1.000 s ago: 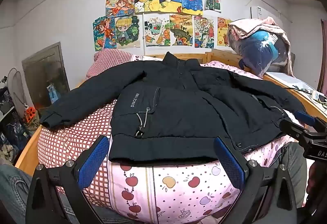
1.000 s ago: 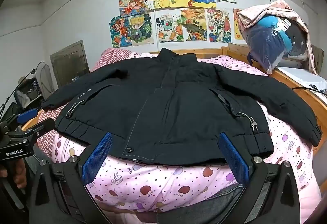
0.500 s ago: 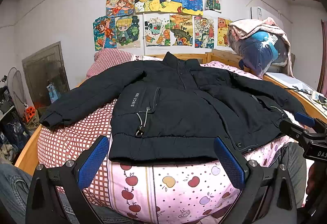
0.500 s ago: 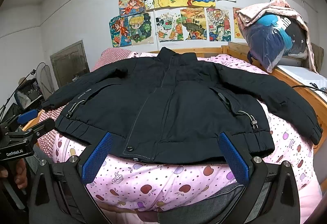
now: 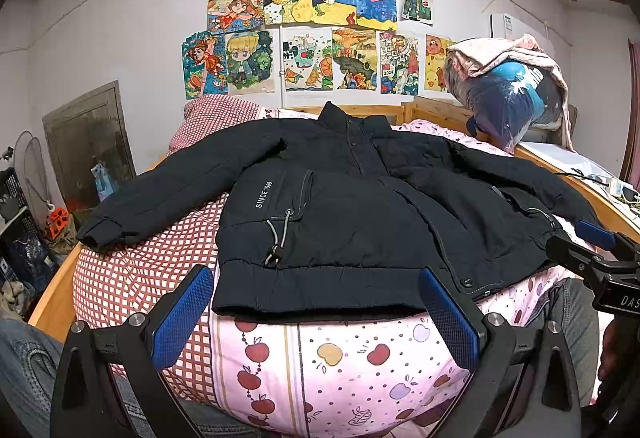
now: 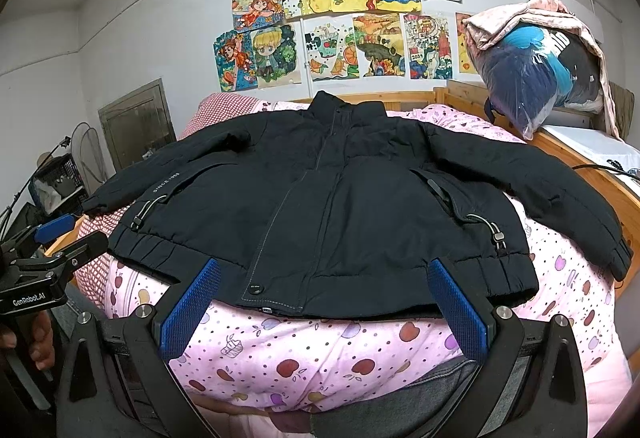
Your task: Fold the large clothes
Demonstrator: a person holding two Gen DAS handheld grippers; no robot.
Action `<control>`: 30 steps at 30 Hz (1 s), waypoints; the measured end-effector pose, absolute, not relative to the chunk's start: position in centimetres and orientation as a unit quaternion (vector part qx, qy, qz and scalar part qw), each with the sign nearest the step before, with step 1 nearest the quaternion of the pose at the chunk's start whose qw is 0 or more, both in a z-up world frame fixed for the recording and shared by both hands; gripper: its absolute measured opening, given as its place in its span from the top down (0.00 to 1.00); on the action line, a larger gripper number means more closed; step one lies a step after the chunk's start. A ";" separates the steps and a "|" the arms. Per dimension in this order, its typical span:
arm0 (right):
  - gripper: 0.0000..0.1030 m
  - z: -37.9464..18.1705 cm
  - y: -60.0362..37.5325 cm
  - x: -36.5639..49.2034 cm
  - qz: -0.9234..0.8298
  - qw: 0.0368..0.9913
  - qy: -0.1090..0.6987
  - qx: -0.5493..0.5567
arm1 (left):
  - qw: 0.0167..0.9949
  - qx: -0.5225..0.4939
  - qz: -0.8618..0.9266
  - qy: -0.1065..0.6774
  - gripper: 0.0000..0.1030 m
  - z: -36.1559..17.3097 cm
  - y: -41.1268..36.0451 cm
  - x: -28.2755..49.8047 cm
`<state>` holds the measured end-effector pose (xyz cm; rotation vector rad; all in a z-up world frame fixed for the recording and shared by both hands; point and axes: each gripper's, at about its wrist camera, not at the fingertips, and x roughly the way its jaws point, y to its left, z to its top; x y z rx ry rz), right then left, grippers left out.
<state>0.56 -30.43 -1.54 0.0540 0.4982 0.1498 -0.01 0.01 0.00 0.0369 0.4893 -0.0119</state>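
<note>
The left gripper (image 5: pixel 316 314), black-framed with blue textured pads, sits low in the bottom of its own view, level, pointing along the bed, its jaws spread wide and holding nothing. Its fingertips lie just short of the hem of the large black padded jacket with a stand-up collar (image 5: pixel 344 206), not touching it as far as can be seen. The right gripper (image 6: pixel 326 308) is posed alike at the bottom of its frame, jaws equally wide and empty, tips at the hem near the front placket. In the right wrist view the left gripper (image 6: pixel 52 238) shows at the left edge, a hand (image 6: pixel 38 342) on its grip below; in the left wrist view the right gripper (image 5: pixel 580 242) shows at the right edge.

The jacket (image 6: pixel 344 214) lies face up across the middle of both frames, collar towards the wall, both sleeves spread outward. It rests on a pink apple-print quilt (image 6: pixel 320 350), with a red-checked quilt (image 5: pixel 144 270) under its left sleeve. Bare quilt lies between hem and grippers. The wooden bed frame (image 6: pixel 592 174) runs down the right side; a clear plastic bag of clothes (image 6: pixel 532 78) stands upper right. Colourful drawings (image 5: pixel 320 34) cover the wall at top centre.
</note>
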 end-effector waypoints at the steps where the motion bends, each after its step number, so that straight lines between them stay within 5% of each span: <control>1: 0.01 -1.5 -30.4 0.6 0.074 0.966 0.246 0.027 | 0.970 0.018 -0.006 0.242 0.00 0.0 0.0 0.0; 30: 0.01 -1.3 -30.5 0.4 0.074 0.966 0.248 0.028 | 0.970 0.017 -0.006 0.242 0.00 0.0 0.0 0.0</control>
